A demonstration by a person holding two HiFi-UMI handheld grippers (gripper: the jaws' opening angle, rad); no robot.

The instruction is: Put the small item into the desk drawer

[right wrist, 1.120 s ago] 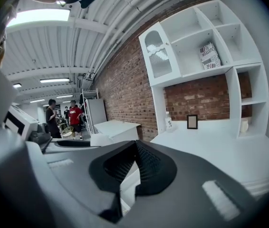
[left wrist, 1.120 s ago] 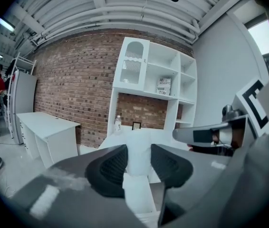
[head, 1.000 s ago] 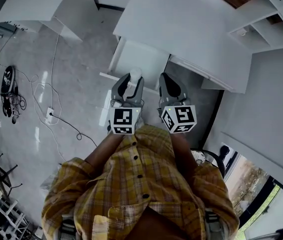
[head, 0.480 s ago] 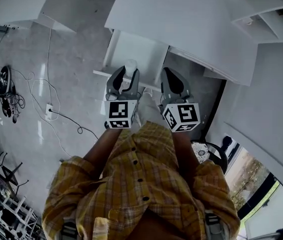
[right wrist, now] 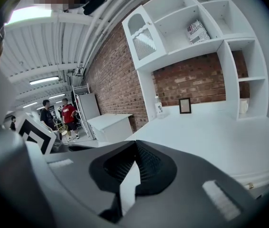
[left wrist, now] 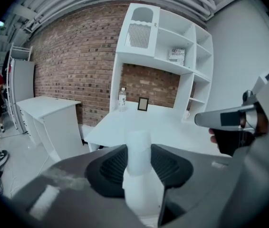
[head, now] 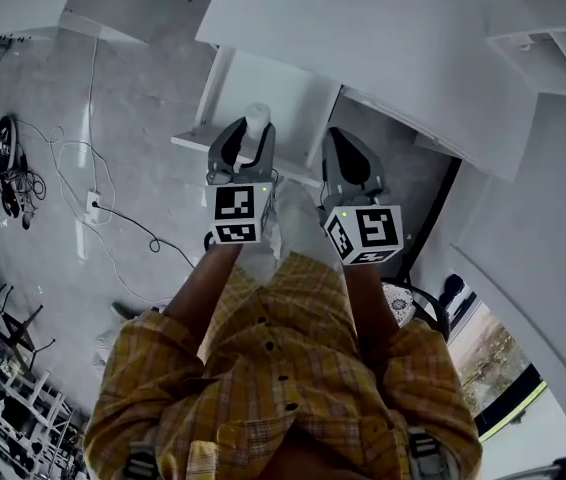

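White small item (left wrist: 139,151) upright between left tongs (head: 247,140)

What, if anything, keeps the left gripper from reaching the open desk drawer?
Probably nothing; it looks able. The drawer stands pulled out from under the desktop, and the left gripper, shut on a small white bottle, hovers over its front edge with nothing visible between.
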